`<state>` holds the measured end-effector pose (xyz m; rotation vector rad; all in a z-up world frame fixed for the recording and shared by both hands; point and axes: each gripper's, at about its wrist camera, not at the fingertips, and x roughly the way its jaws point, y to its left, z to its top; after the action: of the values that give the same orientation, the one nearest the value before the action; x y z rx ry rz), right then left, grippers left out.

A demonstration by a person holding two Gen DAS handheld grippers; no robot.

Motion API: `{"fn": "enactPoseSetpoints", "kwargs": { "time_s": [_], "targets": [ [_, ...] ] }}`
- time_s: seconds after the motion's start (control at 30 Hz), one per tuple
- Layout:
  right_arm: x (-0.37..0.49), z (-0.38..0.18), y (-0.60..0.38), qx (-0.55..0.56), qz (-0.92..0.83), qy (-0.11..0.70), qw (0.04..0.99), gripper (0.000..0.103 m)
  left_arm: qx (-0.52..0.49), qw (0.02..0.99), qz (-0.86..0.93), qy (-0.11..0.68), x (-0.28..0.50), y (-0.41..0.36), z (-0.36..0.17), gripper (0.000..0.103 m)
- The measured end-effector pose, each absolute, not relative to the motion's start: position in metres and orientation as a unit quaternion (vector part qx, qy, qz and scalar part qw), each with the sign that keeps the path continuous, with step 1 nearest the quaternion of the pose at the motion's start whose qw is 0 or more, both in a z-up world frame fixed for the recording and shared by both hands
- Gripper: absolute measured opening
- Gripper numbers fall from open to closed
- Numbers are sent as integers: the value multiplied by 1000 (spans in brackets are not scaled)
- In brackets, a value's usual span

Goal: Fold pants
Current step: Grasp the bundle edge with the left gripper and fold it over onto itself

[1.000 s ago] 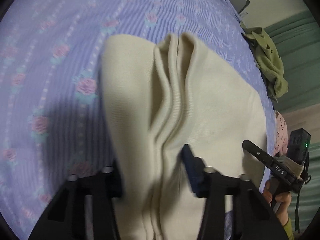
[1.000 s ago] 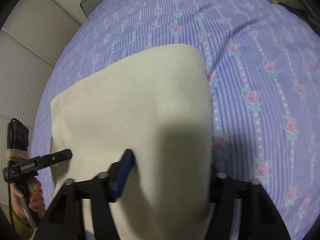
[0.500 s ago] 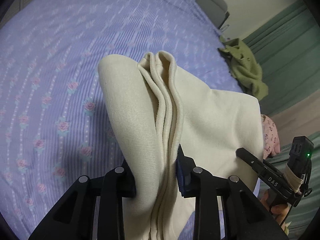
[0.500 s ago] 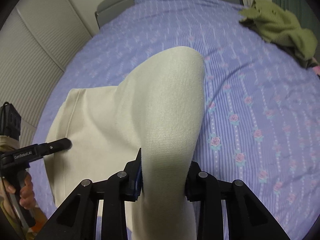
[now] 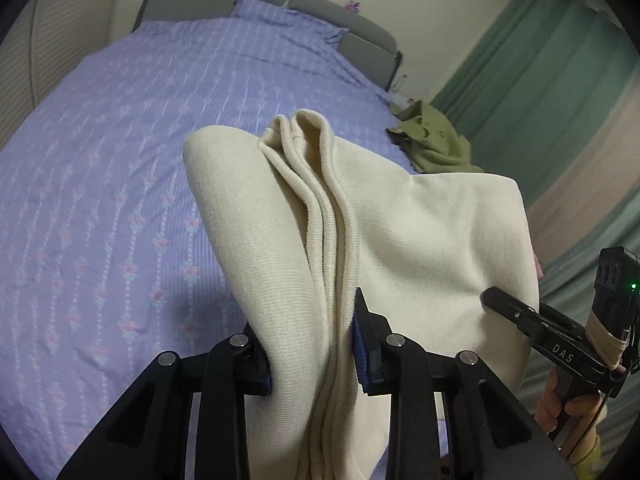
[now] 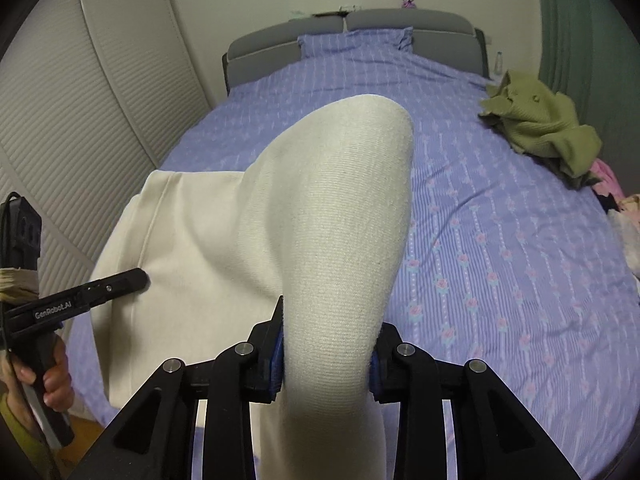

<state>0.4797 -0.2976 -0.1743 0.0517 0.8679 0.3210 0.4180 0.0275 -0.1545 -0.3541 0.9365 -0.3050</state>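
Pants lifted higher off bed, both tools clamped on cloth, pant bottoms cut off.

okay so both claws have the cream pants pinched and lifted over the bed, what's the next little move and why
Probably carry both claws forward together and lay the lifted edge down toward the headboard. The left claw and right claw each clamp a bunched corner of the cream pants, the cloth hangs between them above the purple bedspread, and the sheet ahead looks bare, with the green garment off to the side.
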Motion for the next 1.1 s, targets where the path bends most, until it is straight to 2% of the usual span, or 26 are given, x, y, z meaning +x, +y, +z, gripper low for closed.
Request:
{"fn": "enactPoseSetpoints", "kwargs": {
  "time_s": [0.3,0.63,1.1],
  "targets": [
    [426,-151,-251,21,170,392,904,33,-168,876,-127,433,362,74,-127,29],
    [410,-154,-188,-9,220,392,893,33,-240,870,-74,425,317,149,-137,29],
    [432,-205,14,12,237,447,863,32,-209,851,-67,477,341,366,-184,29]
  ]
}}
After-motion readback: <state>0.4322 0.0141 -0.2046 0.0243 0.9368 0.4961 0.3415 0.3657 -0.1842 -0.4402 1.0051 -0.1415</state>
